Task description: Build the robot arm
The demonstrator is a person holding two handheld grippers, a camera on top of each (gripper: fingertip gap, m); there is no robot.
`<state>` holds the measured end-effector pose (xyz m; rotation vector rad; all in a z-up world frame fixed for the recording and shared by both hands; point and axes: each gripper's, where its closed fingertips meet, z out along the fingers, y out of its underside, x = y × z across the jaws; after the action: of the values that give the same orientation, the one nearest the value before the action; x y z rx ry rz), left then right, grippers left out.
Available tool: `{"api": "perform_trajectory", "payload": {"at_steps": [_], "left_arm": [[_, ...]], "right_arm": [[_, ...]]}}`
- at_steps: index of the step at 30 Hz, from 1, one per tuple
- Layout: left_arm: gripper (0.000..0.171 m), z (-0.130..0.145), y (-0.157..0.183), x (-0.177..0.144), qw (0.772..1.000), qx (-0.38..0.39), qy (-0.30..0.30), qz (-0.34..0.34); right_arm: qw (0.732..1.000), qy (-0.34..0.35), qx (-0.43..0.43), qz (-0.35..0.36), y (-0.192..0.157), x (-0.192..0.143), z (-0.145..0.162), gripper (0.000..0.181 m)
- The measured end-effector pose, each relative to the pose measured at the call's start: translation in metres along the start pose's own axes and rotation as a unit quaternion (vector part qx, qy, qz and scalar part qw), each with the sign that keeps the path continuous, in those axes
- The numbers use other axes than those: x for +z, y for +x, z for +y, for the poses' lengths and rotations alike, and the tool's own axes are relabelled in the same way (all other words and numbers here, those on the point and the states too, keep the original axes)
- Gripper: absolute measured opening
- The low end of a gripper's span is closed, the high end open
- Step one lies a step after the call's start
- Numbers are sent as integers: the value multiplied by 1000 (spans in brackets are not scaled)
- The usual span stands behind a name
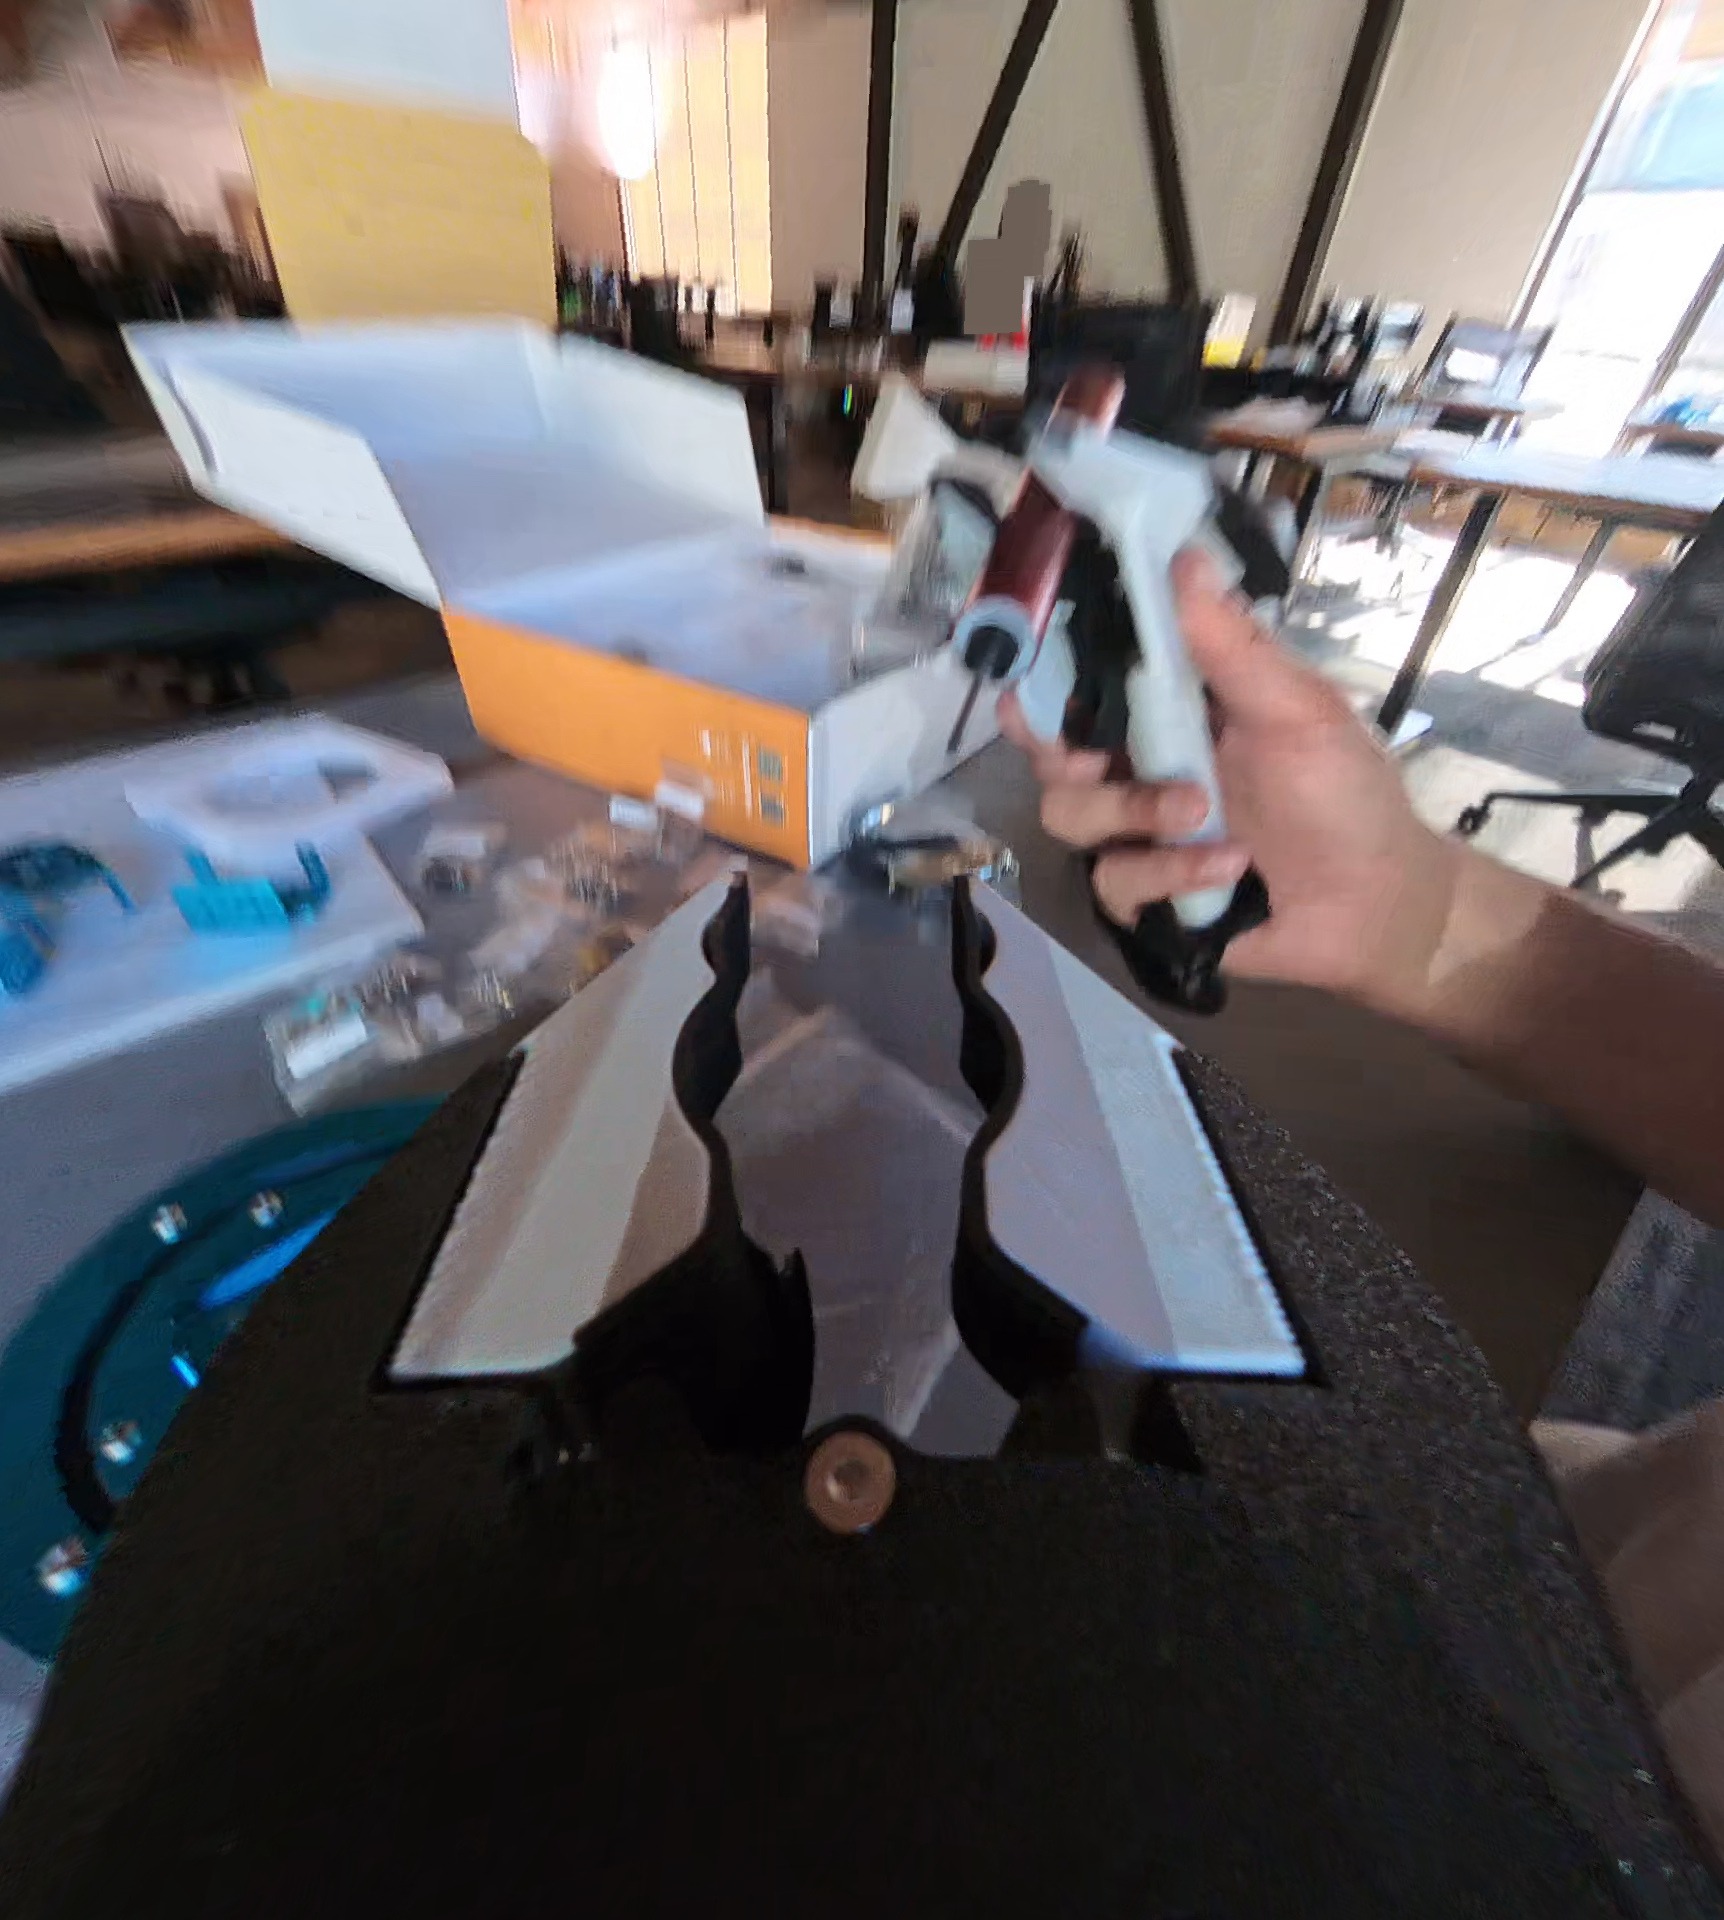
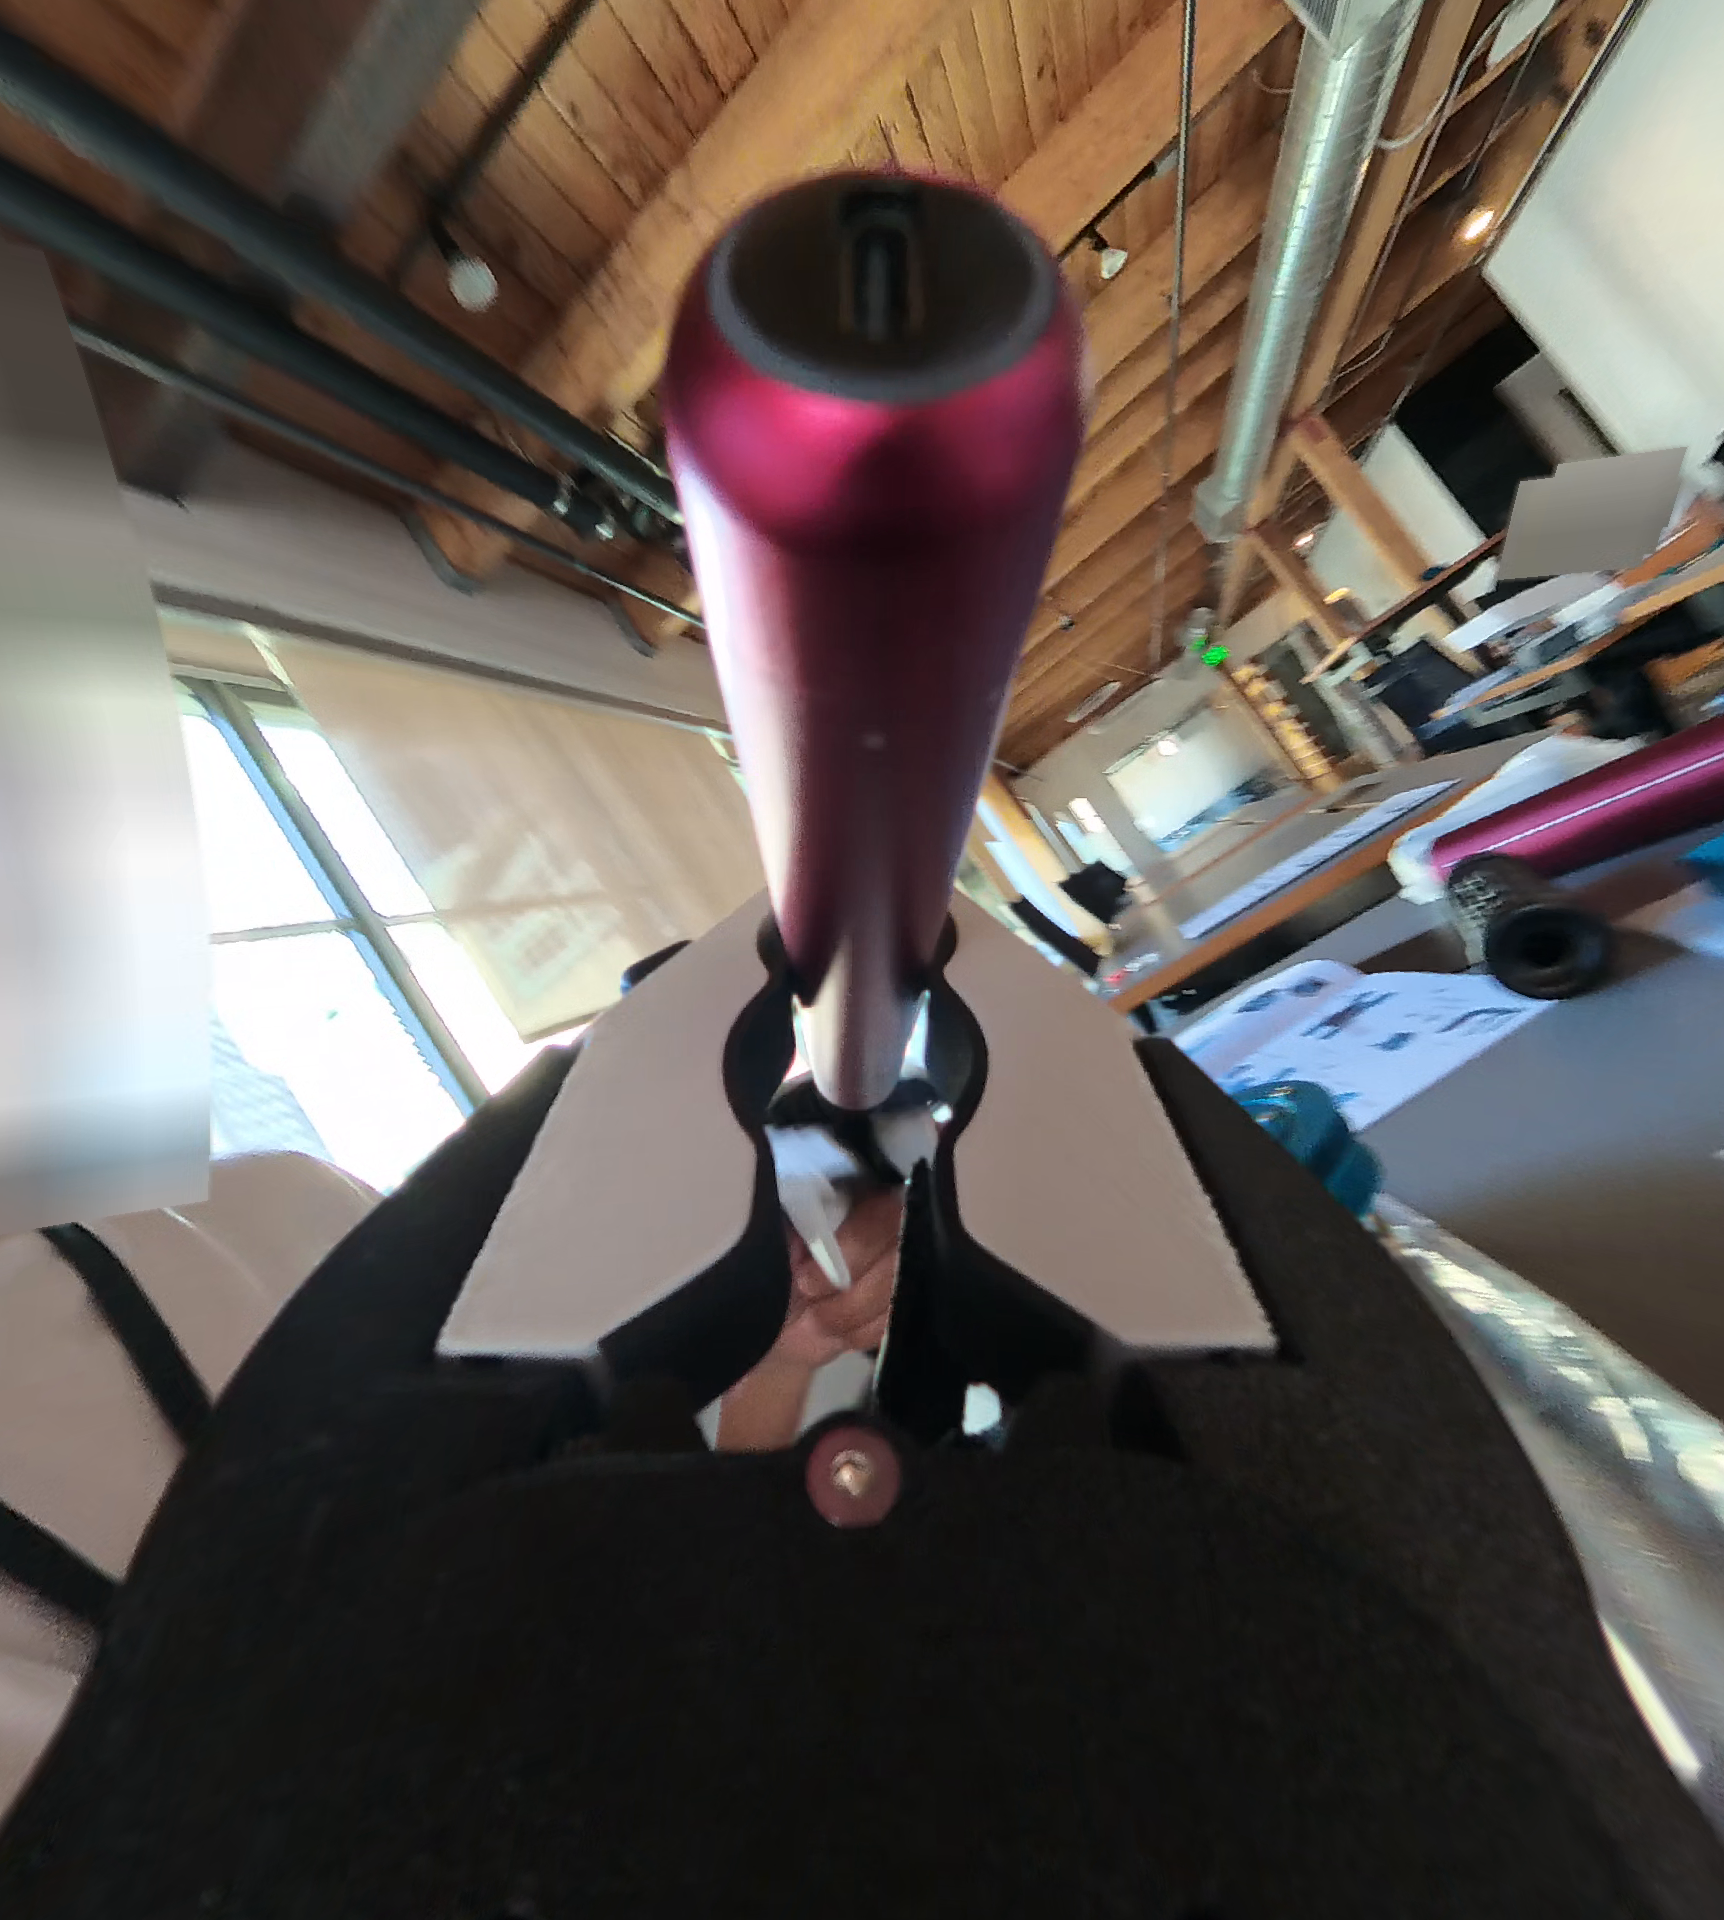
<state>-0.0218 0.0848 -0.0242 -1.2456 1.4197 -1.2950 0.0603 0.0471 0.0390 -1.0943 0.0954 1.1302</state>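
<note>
My left gripper (image 1: 847,904) is open and empty, held above a grey table (image 1: 1201,1091) and pointing at an open white and orange box (image 1: 629,717). A hand (image 1: 1284,821) holds my right gripper (image 1: 1029,473) up to the right of the box. It is shut on a maroon metal cylinder (image 1: 1019,566) with a thin black rod at its lower end. In the right wrist view my right gripper (image 2: 858,940) clamps the narrow end of that cylinder (image 2: 868,582), which points up toward a wooden ceiling.
Blue parts (image 1: 245,894) lie on a white foam tray (image 1: 58,1018) at the left, with small bags of hardware (image 1: 484,935) beside it. A teal disc (image 1: 58,1434) is at lower left. A second maroon cylinder (image 2: 1606,810) and a black roller (image 2: 1533,930) lie on the table. An office chair (image 1: 1710,675) stands at right. The tips of one gripper are about 12 cm away from the tips of the other. The right gripper is farther from the teal disc (image 1: 58,1434), some 30 cm, than the left, some 15 cm.
</note>
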Motion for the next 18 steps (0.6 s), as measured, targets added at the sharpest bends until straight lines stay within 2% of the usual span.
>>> {"api": "perform_trajectory", "payload": {"at_steps": [1,4,8,11,13,18], "left_arm": [[39,-11,3,-5,1000,15,25,6],[40,-23,7,-10,997,68,47,4],[39,-24,18,-3,996,57,52,44],[31,-23,22,6,996,52,51,58],[17,-22,25,10,995,63,52,65],[9,-15,21,18,995,73,40,54]], "right_arm": [[1000,1,12,-4,1,2,2,16],[999,-2,34,-10,4,6,10,16],[998,-7,61,-23,6,12,18,16],[997,-14,71,-24,8,16,25,16],[997,-18,73,-24,9,18,28,16],[997,-18,76,-19,13,16,28,16]]}}
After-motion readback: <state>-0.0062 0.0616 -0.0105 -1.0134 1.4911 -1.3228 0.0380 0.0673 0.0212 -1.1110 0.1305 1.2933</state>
